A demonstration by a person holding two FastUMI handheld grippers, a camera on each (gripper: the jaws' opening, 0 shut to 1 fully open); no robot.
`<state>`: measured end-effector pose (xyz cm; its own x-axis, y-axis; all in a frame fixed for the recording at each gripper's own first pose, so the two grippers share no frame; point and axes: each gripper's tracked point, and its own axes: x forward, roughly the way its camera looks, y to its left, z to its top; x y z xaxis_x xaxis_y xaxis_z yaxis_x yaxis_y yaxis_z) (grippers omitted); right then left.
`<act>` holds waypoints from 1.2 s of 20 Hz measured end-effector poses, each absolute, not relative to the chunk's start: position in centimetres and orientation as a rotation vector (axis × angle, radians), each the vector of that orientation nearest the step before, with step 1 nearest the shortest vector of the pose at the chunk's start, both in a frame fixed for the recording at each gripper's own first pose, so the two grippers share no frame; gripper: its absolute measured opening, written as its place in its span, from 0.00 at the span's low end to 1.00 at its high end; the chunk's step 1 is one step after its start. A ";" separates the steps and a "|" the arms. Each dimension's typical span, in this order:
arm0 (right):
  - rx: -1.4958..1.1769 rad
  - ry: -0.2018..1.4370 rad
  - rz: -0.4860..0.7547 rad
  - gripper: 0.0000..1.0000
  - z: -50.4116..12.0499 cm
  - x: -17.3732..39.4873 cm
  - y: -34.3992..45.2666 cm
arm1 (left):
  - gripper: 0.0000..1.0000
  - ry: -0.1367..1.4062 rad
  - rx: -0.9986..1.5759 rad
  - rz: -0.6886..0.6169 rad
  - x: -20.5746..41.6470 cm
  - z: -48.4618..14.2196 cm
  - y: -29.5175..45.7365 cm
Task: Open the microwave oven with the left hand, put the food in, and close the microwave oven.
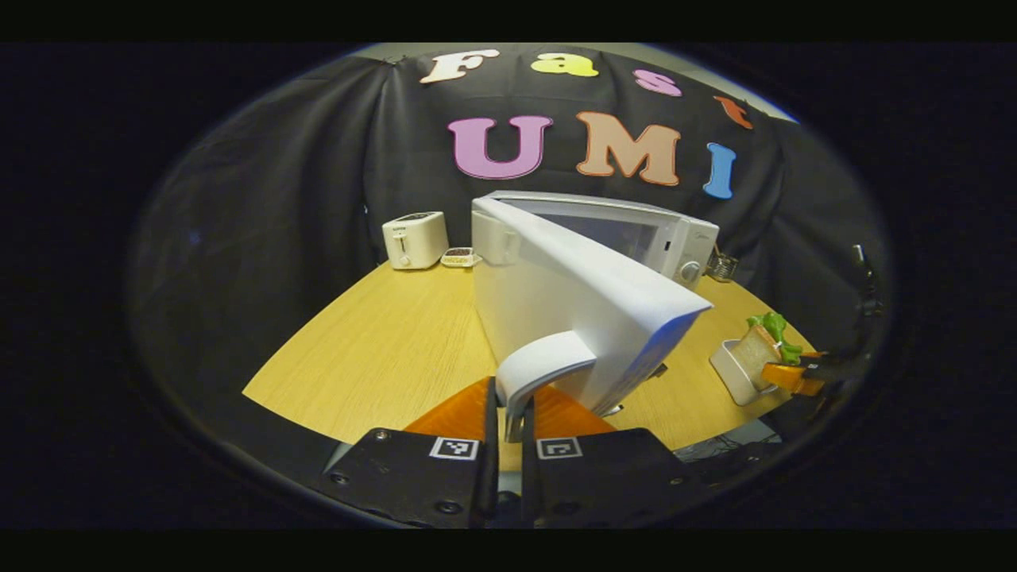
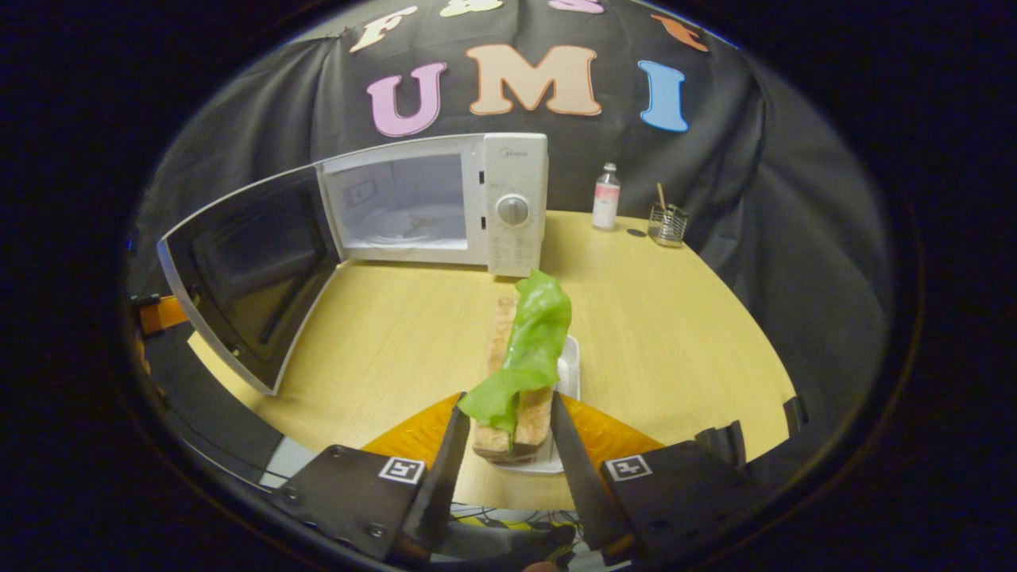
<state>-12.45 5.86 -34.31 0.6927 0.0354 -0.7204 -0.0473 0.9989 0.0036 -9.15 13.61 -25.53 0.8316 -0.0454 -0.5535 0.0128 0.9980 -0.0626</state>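
Between the right claw (image 2: 508,433) fingers, clamped: tan toast slice with green lettuce (image 2: 524,357), long axis pointing ahead over the wooden table (image 2: 675,334). Farther ahead-left, white microwave oven (image 2: 433,202) cavity open, door held wide by left claw (image 1: 508,413) clenched on white curved handle (image 1: 544,365).

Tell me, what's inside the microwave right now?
The microwave looks empty: its door hangs open, showing pale walls and bare floor. The sandwich is outside, between the right gripper fingers. The near-left corner hides behind the frame.

Wood-grain table (image 2: 675,318), glossy plastic microwave (image 2: 516,206), matt cloth wall (image 1: 278,199).
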 end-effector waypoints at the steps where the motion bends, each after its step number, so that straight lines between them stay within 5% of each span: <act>1: -0.015 0.798 0.026 0.53 -33.8 -12.7 5.7 | 0.17 0.623 -0.072 -0.039 -9.8 -26.2 13.8; 2: -0.009 0.800 0.020 0.45 -33.7 -12.7 5.9 | 0.22 0.644 -0.102 -0.046 -10.1 -26.8 13.5; 4: -0.014 0.803 0.008 0.39 -33.4 -13.1 5.7 | 0.52 0.639 -0.138 -0.058 -10.7 -26.7 13.1; 5: -0.014 0.816 0.000 0.31 -33.8 -12.8 5.8 | 0.48 0.636 -0.141 -0.067 -10.8 -26.5 12.9; 6: -0.010 0.807 -0.009 0.36 -33.2 -13.1 5.7 | 0.49 0.618 -0.124 -0.050 -10.8 -26.0 13.4; 10: -0.036 0.771 0.001 0.31 -31.3 -12.1 6.0 | 0.79 0.581 0.008 -0.030 -11.5 -24.3 14.7; 17: -0.019 0.720 0.050 0.26 -27.1 -8.5 7.0 | 0.78 0.492 0.020 -0.078 -11.8 -20.2 13.8; 24: 0.295 0.733 0.138 0.26 -24.7 -1.8 15.8 | 0.76 0.427 0.003 -0.086 -11.7 -18.2 15.7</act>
<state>-1.77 15.76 -24.73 0.7364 0.2266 -0.6375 -0.0216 0.9496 0.3127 -11.75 15.73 -18.25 0.9066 -0.0830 -0.4138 0.0840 0.9963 -0.0157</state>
